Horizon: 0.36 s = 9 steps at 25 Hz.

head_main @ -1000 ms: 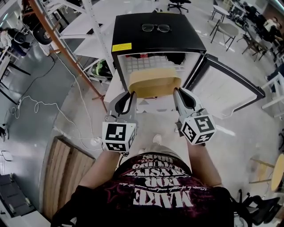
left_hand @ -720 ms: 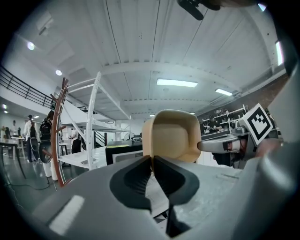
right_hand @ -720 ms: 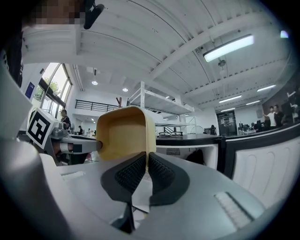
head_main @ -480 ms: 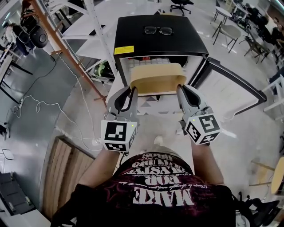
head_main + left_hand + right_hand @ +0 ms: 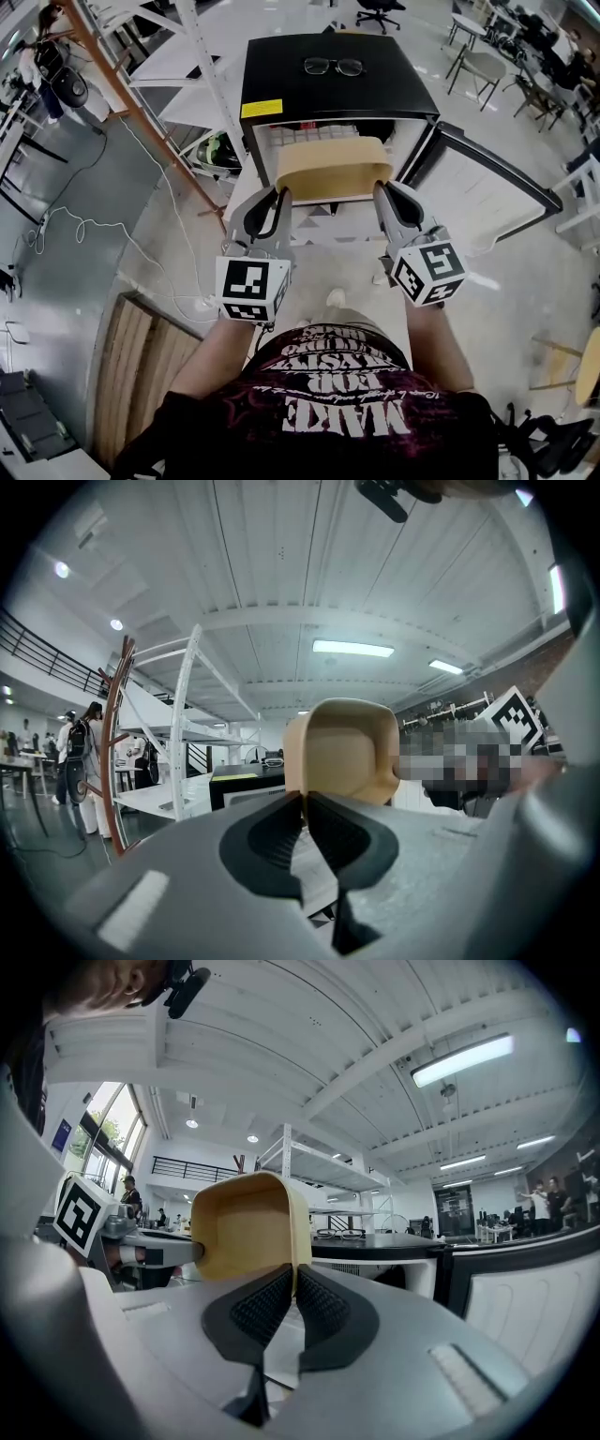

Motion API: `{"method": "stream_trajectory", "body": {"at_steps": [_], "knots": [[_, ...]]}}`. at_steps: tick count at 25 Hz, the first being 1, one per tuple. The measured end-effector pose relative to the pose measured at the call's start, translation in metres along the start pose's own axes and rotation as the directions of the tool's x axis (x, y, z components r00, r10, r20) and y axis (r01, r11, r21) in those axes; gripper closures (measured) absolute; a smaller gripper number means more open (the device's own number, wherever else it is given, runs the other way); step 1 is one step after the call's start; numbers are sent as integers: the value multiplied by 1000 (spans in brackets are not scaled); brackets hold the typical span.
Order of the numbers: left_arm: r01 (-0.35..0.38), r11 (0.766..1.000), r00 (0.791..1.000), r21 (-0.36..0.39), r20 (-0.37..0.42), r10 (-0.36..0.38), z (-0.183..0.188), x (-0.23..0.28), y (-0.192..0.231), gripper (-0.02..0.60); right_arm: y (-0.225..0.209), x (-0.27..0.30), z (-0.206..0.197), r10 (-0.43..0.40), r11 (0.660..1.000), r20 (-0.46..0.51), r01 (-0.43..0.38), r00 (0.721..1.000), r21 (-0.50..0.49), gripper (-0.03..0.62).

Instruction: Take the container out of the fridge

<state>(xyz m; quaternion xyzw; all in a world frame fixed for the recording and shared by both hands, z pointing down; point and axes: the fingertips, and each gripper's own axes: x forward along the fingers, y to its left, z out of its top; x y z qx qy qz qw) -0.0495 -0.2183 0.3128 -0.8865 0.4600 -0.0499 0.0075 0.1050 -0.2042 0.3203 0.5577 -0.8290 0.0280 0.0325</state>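
Eyeglasses [image 5: 331, 66] lying flat, top centre. White shelving rack [image 5: 210, 84] to the left. White cable [image 5: 75, 225] snakes over grey floor. Wooden panel [image 5: 131, 375] lower left. Office chair [image 5: 378, 9] far back.

Black fridge [image 5: 384, 89] top, glasses [image 5: 331, 66] on it

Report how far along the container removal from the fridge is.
Done: the fridge door stands open. In hand: the left gripper and right gripper each pinch an end wall of the tan container, held at the mouth of the fridge. Left: likely drawing it fully clear and setting it down.
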Motion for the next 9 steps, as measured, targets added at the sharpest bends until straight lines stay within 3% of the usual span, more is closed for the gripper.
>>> {"method": "stream_trajectory", "body": {"at_steps": [9], "knots": [[-2, 1000, 1000, -20, -12, 1, -10, -1, 11, 558, 9, 8, -11, 4, 1000, -26, -4, 1000, -1, 548]]}}
